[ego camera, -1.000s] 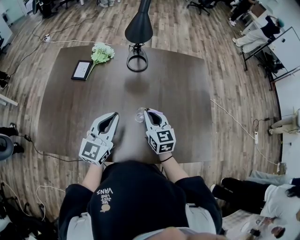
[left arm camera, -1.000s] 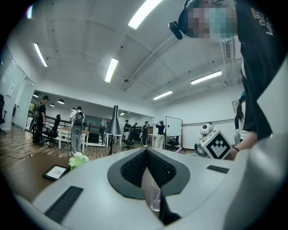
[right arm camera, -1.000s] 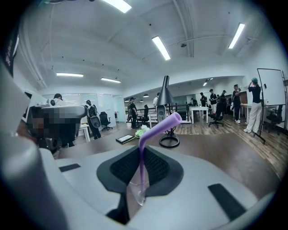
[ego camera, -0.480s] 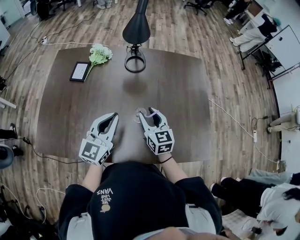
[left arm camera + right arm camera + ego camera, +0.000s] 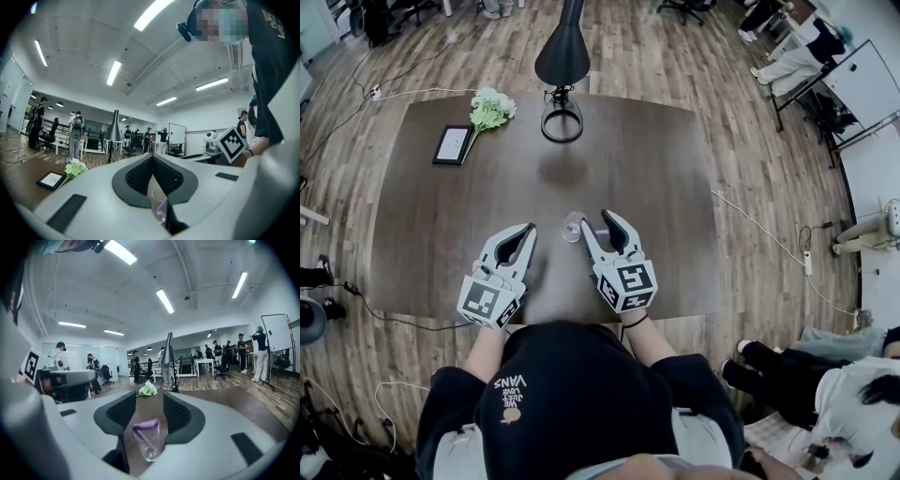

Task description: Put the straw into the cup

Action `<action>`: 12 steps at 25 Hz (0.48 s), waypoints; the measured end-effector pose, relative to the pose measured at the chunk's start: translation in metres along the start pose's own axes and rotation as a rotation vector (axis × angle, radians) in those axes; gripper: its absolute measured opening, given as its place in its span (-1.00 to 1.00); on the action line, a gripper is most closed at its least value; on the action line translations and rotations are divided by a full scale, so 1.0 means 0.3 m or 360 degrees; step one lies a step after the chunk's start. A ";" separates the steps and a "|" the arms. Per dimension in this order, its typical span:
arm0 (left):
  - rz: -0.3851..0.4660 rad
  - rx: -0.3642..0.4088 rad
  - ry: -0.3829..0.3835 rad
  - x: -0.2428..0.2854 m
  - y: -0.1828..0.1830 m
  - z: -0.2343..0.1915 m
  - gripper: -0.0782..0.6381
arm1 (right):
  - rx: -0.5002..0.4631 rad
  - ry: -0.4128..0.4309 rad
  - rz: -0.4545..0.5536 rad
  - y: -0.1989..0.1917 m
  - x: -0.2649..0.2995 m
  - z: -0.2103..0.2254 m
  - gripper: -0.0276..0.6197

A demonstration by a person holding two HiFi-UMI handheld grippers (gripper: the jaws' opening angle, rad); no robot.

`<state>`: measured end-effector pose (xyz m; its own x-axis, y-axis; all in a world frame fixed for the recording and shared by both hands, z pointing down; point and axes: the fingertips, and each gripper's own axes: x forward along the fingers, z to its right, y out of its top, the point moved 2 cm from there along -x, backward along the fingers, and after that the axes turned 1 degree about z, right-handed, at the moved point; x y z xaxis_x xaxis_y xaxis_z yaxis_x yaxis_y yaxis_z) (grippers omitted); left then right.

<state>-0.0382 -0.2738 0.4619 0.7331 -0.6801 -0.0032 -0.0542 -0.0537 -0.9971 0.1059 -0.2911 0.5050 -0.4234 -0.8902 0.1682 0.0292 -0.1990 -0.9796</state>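
Observation:
A small clear cup (image 5: 573,226) stands on the dark table (image 5: 656,169), just ahead of both grippers. A purple bent straw (image 5: 146,427) rests inside the cup (image 5: 148,445), its bent top lying across the rim. My right gripper (image 5: 601,223) hovers right beside the cup; its jaws have just been opening and now stand wide apart. In the right gripper view (image 5: 149,405) the cup shows low in the gap, and neither pad touches cup or straw. My left gripper (image 5: 528,231) is to the cup's left, shut on nothing (image 5: 152,161). Past its closed tips the cup (image 5: 159,208) is visible.
A black desk lamp (image 5: 562,58) with a ring base (image 5: 561,125) stands at the table's far side. White flowers (image 5: 490,107) and a small framed tablet (image 5: 451,143) lie at the far left. Office chairs and people stand around on the wood floor.
The right gripper was shut on the purple straw at the cup's rim; its jaws have spread and it has lifted a little. The straw now sits in the cup. The left gripper stayed put.

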 end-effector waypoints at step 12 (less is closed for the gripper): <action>0.0019 -0.0004 -0.0078 0.018 0.007 0.045 -0.75 | -0.0030 -0.0033 0.0147 0.126 -0.097 -0.007 -0.38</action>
<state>-0.0253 -0.2677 0.4588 0.7649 -0.6439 -0.0191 -0.0649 -0.0475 -0.9968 0.1176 -0.2717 0.4630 -0.4011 -0.9126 0.0789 0.0504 -0.1080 -0.9929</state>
